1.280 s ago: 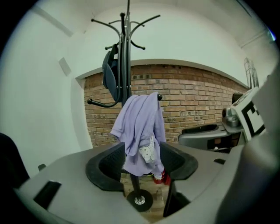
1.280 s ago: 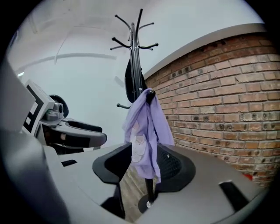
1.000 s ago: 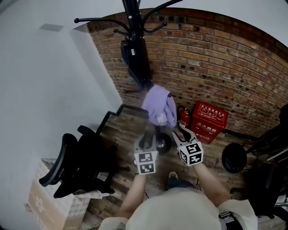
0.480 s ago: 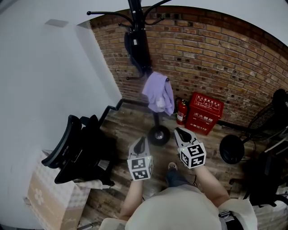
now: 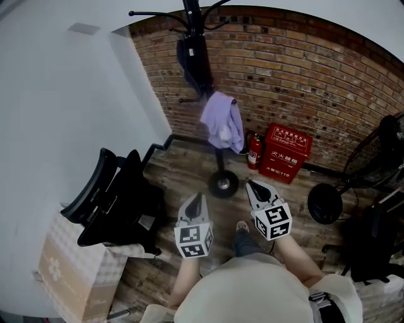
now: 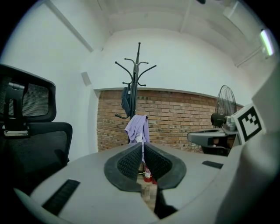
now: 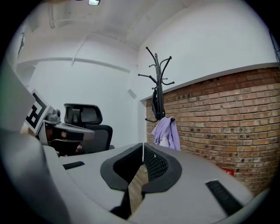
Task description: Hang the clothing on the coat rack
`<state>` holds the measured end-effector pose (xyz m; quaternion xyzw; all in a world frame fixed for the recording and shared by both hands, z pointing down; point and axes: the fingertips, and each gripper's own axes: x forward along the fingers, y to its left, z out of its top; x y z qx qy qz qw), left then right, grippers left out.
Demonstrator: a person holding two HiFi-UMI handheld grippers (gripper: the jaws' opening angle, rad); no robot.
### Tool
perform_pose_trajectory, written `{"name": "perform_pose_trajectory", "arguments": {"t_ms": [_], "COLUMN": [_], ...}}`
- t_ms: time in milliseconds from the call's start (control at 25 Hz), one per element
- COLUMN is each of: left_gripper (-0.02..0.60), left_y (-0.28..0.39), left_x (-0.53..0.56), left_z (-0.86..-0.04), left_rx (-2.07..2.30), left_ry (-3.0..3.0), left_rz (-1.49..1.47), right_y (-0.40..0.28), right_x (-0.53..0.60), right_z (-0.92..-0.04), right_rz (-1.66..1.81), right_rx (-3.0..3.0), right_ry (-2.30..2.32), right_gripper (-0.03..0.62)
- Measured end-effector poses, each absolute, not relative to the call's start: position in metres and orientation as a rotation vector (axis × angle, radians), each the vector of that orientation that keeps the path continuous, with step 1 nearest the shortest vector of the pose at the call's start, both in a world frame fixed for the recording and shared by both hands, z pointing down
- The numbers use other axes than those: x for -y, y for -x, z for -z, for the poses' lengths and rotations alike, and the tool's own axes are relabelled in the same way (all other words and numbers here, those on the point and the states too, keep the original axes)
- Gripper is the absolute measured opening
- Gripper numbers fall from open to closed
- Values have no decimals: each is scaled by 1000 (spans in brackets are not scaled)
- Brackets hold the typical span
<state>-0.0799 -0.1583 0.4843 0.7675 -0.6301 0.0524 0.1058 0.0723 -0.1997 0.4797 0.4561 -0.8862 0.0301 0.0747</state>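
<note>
Your left gripper (image 5: pixel 197 197) and right gripper (image 5: pixel 253 185), both near the coat rack (image 5: pixel 193 19) base, have just been closing their fingers together, on nothing. The purple clothing (image 5: pixel 222 123) hangs on the coat rack's low hook. The hanging seems done; next, simply retreat.

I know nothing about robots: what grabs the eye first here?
A lilac garment hangs on a low hook of the black coat rack against the brick wall. A red box stands on the floor to its right. Nearer the person, the left gripper and right gripper, with marker cubes, have just closed on nothing.
</note>
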Motion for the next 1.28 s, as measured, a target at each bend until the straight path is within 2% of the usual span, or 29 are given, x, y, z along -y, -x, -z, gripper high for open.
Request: {"name": "perform_pose_trajectory", "arguments": {"t_ms": [1280], "left_gripper": [15], "left_y": [80], "left_x": [156], "left_z": [-481], "left_rx": [1830], "left_ry": [-2278], "left_rz": [-139], "right_y": [-70], "right_x": [195], "right_z": [-461], "right_rz": [-77], "right_rx": [2692], "right_ry": [-1392], "right_gripper": [-2]}}
